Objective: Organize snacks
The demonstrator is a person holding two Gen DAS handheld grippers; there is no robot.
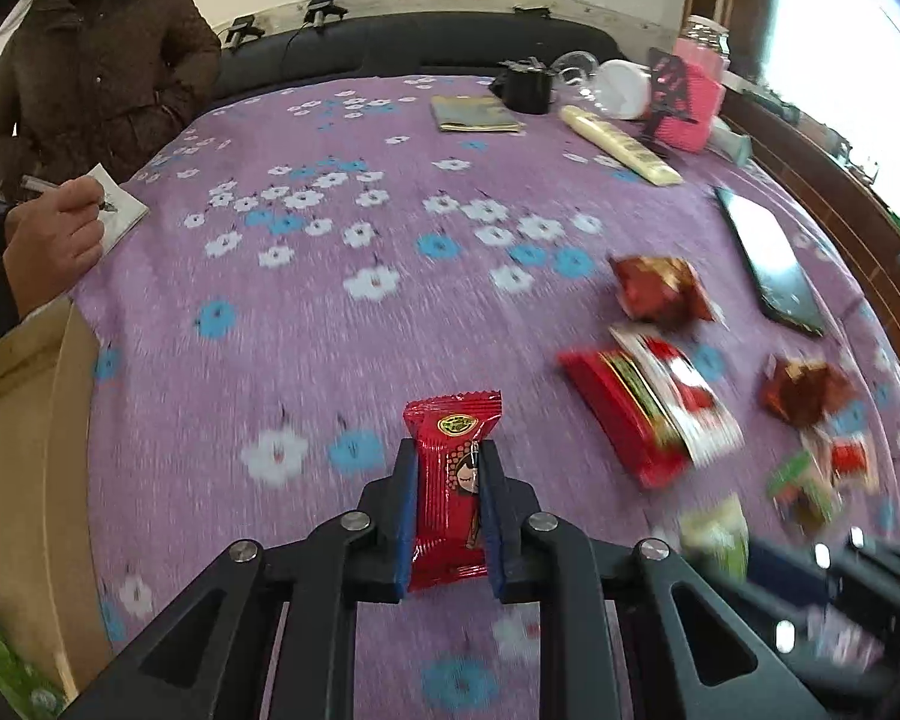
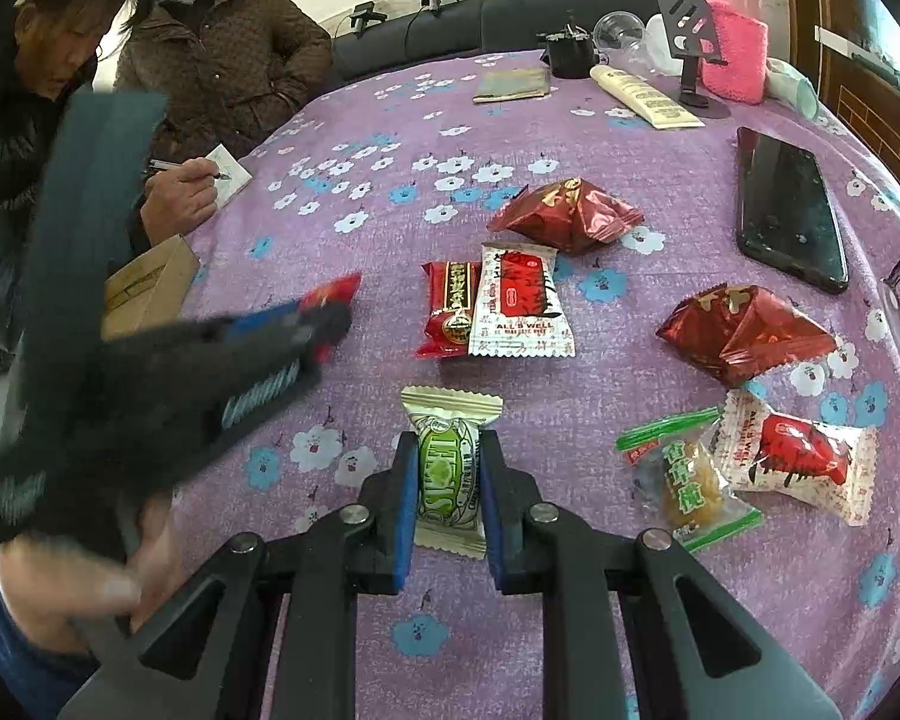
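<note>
Two grippers loaded: left gripper (image 1: 448, 483) clamps red snack packet (image 1: 450, 480), right gripper (image 2: 448, 480) clamps green packet (image 2: 448, 471); long axes along fingers; cardboard box (image 1: 24, 420) nearest left gripper, at bench left edge.

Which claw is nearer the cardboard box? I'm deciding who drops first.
Left. The left claw, shut on a red snack, sits just beside the cardboard box; the right claw, holding a green snack, is farther away.
</note>
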